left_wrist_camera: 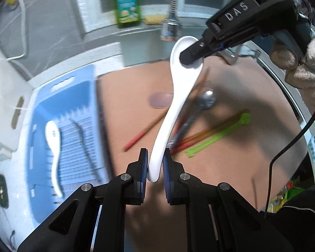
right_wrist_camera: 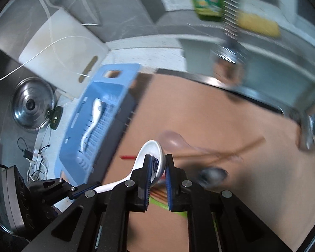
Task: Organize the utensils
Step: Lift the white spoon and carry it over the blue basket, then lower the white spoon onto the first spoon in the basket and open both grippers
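White spoon [left_wrist_camera: 174, 96] aloft over brown mat [left_wrist_camera: 241, 168]: left gripper [left_wrist_camera: 154, 168] clamps handle tip, right gripper [right_wrist_camera: 158, 172] clamps bowl. Mid-carry. Next: swing toward blue tray [left_wrist_camera: 44, 109], nine o'clock, beside spoon already there [left_wrist_camera: 53, 145].

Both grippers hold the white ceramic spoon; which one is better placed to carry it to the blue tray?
Probably the left gripper: it clamps the white ceramic spoon by the handle end, and the blue plastic tray lies on its side. The right gripper pinches the bowl.
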A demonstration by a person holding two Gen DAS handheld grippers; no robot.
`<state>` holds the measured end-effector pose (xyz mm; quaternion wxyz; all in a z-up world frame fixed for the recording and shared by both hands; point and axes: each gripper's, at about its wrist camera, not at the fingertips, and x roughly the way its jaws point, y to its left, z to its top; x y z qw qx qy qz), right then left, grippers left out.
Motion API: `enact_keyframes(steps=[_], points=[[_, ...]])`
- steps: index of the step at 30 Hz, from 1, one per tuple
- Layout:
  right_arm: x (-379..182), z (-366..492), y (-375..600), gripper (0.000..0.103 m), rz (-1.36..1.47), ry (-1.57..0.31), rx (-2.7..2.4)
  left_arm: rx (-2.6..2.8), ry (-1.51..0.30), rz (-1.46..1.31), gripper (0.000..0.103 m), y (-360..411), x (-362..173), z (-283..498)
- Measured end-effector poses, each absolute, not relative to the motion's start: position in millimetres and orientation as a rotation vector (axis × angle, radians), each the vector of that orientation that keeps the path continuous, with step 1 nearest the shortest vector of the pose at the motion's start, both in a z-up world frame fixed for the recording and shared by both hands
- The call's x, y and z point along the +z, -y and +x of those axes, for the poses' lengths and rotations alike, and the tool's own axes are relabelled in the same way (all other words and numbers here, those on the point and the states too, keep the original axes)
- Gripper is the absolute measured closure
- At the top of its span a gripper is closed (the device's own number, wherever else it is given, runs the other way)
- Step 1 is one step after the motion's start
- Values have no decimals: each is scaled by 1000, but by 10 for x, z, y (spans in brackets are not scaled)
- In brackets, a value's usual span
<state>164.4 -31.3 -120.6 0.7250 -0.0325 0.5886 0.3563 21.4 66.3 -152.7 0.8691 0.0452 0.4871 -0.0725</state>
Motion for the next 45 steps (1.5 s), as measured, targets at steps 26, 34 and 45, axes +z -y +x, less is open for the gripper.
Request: enact_keyframes(steps=[26, 34, 45], points=[[-1715, 1860, -2155, 94, -197, -1349, 1082, 224, -1113, 32, 93, -2170, -1852, 188], [-2032, 1902, -2372, 93, -222, -1408, 1077, 241, -1155, 58, 93, -2238, -1957, 242], [-2268, 1908, -2515, 92, -252, -1433, 1058, 246, -1188, 46, 93, -2308, -2057, 291]])
